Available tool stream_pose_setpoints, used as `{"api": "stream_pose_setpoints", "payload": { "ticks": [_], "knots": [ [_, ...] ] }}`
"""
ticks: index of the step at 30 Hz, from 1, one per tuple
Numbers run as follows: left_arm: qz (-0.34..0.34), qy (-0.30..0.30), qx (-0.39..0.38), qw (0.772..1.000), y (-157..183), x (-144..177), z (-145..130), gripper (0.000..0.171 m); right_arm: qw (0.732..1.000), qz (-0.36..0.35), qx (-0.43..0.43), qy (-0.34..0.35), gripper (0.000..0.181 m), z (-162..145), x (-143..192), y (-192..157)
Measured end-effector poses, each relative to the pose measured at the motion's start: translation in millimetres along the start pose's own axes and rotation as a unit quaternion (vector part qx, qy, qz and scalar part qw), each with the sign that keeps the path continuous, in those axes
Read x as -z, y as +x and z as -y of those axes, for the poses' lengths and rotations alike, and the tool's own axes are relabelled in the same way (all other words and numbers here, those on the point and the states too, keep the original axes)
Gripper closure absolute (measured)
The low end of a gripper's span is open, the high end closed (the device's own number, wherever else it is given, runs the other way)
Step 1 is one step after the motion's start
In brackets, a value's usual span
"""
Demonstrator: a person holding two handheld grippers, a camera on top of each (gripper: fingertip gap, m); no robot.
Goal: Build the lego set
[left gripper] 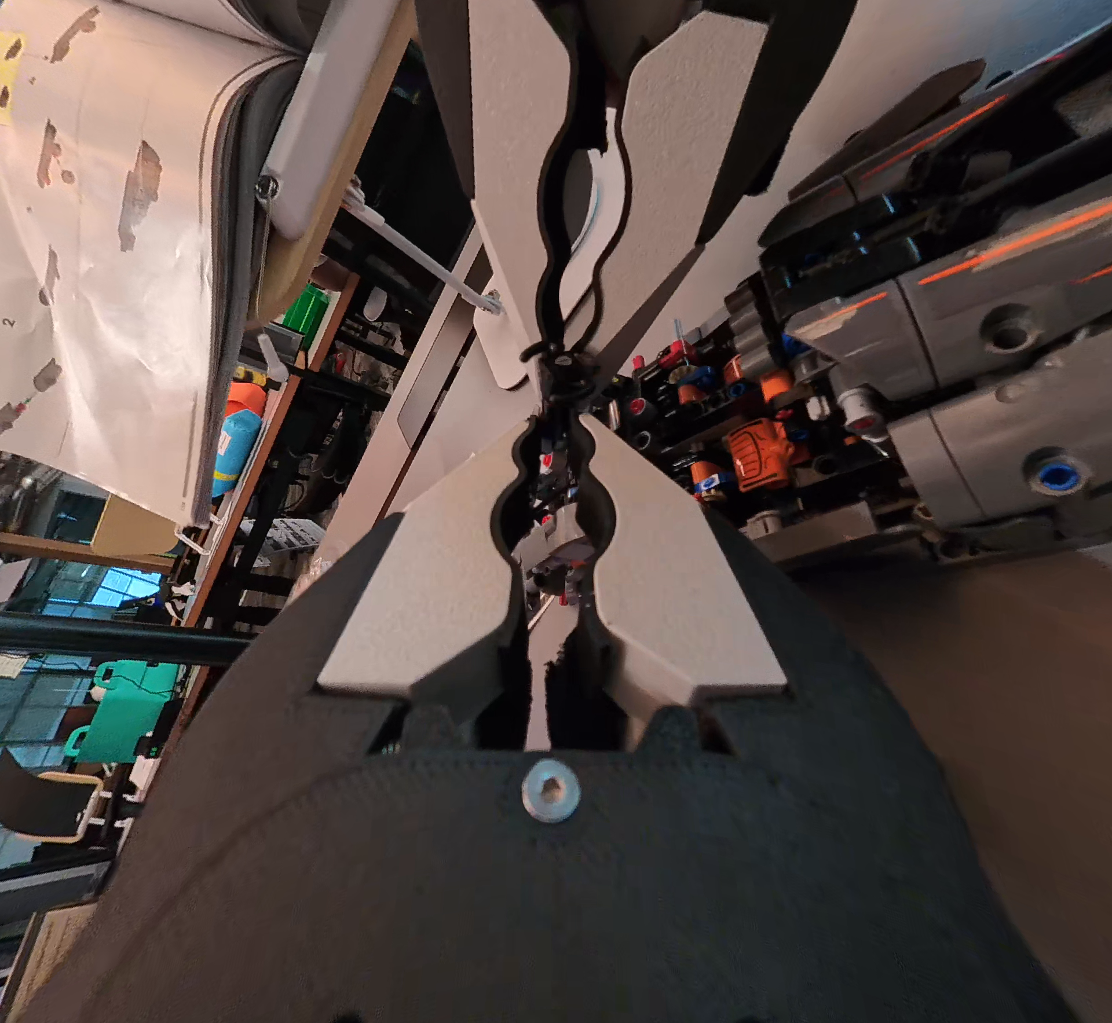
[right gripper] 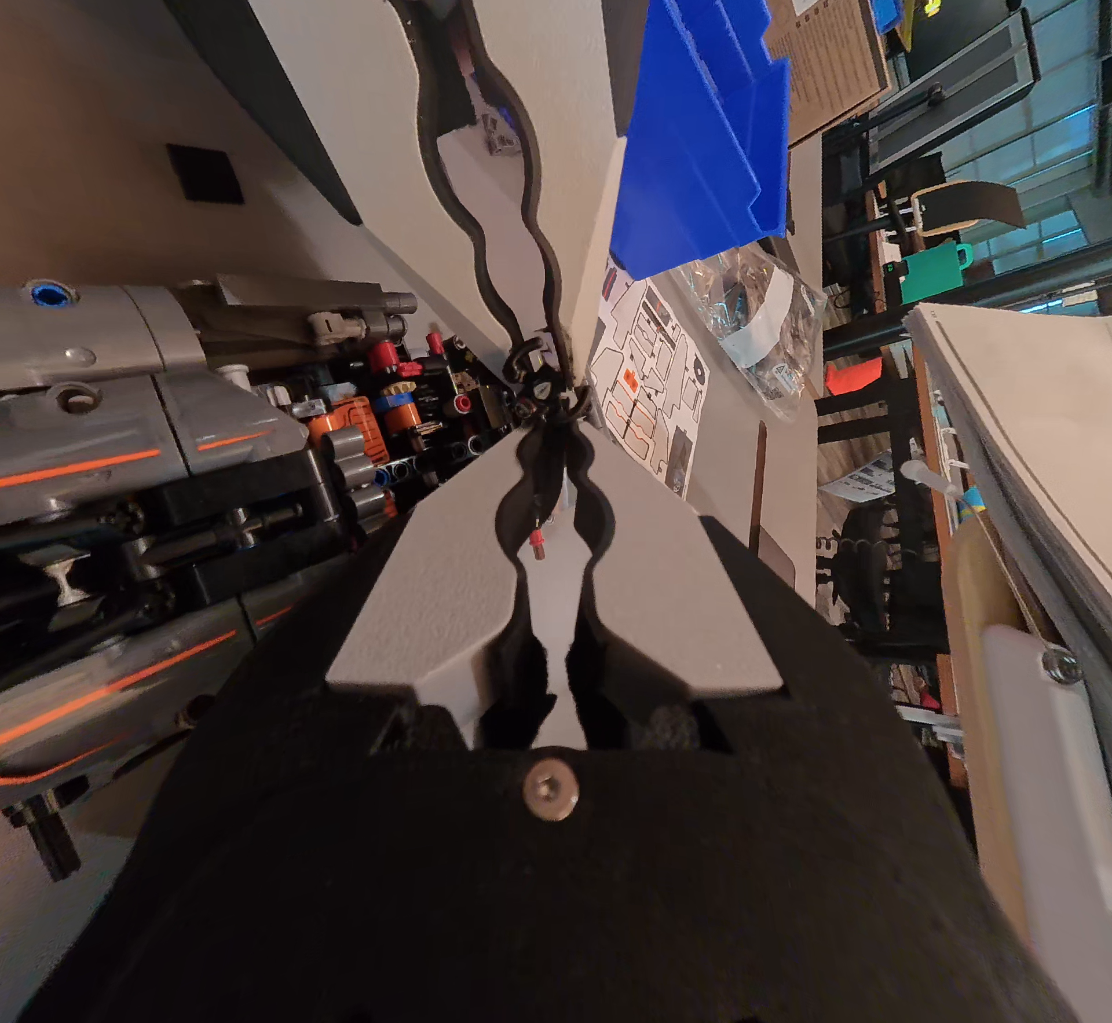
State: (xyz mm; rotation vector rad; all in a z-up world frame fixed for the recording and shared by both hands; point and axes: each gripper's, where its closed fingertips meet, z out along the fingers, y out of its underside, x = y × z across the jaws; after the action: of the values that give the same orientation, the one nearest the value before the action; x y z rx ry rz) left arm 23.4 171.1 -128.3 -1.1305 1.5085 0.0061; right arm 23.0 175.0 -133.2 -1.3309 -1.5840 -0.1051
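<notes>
A large grey Lego car model with orange stripes and an exposed black, orange and red mechanism lies on the table, at the right of the left wrist view (left gripper: pixel 963 368) and at the left of the right wrist view (right gripper: pixel 150 453). The two grippers meet tip to tip beside the model's open end. My left gripper (left gripper: pixel 556 416) and my right gripper (right gripper: pixel 550 426) are both shut on a small black Lego part (left gripper: pixel 559 377) (right gripper: pixel 541 386) held between them. The right gripper comes in from the top of the left wrist view (left gripper: pixel 562 353). The left gripper does the same in the right wrist view (right gripper: pixel 541 347).
An open instruction booklet stands on a holder (left gripper: pixel 120 212) (right gripper: pixel 1023 423). Blue bins (right gripper: pixel 704 122), a cardboard box (right gripper: pixel 824 19), a sticker sheet (right gripper: pixel 650 392) and a clear plastic bag (right gripper: pixel 752 320) lie on the white table behind the grippers. My left and right fingertips are right by each other.
</notes>
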Motion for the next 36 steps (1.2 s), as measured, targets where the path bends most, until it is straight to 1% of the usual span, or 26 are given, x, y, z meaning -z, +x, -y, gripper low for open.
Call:
{"api": "stream_pose_setpoints", "payload": {
  "ticks": [3,5,11,15,18,20,25,27,29,31,33,36],
  "knots": [
    [-0.001,-0.007,-0.012,1.000,3,-1,-2,0.165,1.000,0.007,0.000,-0.008,0.178,-1,-1,-3],
    [-0.003,0.000,0.000,1.000,2,-1,-1,0.165,1.000,0.010,-0.009,-0.004,0.177,-1,-1,-3],
    [0.023,0.011,-0.018,1.000,-10,2,3,0.164,0.999,-0.009,-0.042,0.024,0.175,5,2,11],
    [0.033,0.019,-0.044,0.998,-9,5,7,0.164,0.996,0.002,-0.082,0.039,0.148,5,12,22],
    [0.025,0.027,-0.033,0.999,-9,6,9,0.164,0.996,0.015,-0.079,0.030,0.144,1,18,24],
    [0.010,0.036,-0.008,0.999,-9,7,11,0.164,0.996,0.032,-0.073,0.027,0.150,2,19,20],
    [-0.010,0.058,0.045,0.997,-15,11,15,0.164,0.998,0.031,-0.051,0.012,0.155,8,11,12],
    [-0.023,0.063,0.055,0.996,-13,11,18,0.164,0.999,0.021,-0.043,0.013,0.177,12,9,11],
    [-0.036,0.062,0.067,0.995,-12,12,18,0.163,0.999,0.015,-0.041,0.006,0.177,13,7,11],
    [-0.047,0.073,0.083,0.993,-16,19,22,0.162,0.999,0.007,-0.046,0.016,0.177,19,10,13],
    [-0.050,0.063,0.095,0.992,-20,25,21,0.151,0.999,-0.011,-0.037,0.020,0.177,22,15,18],
    [-0.056,0.036,0.101,0.993,-21,38,15,0.142,0.999,-0.049,0.000,0.019,0.177,28,25,25]
  ]
}}
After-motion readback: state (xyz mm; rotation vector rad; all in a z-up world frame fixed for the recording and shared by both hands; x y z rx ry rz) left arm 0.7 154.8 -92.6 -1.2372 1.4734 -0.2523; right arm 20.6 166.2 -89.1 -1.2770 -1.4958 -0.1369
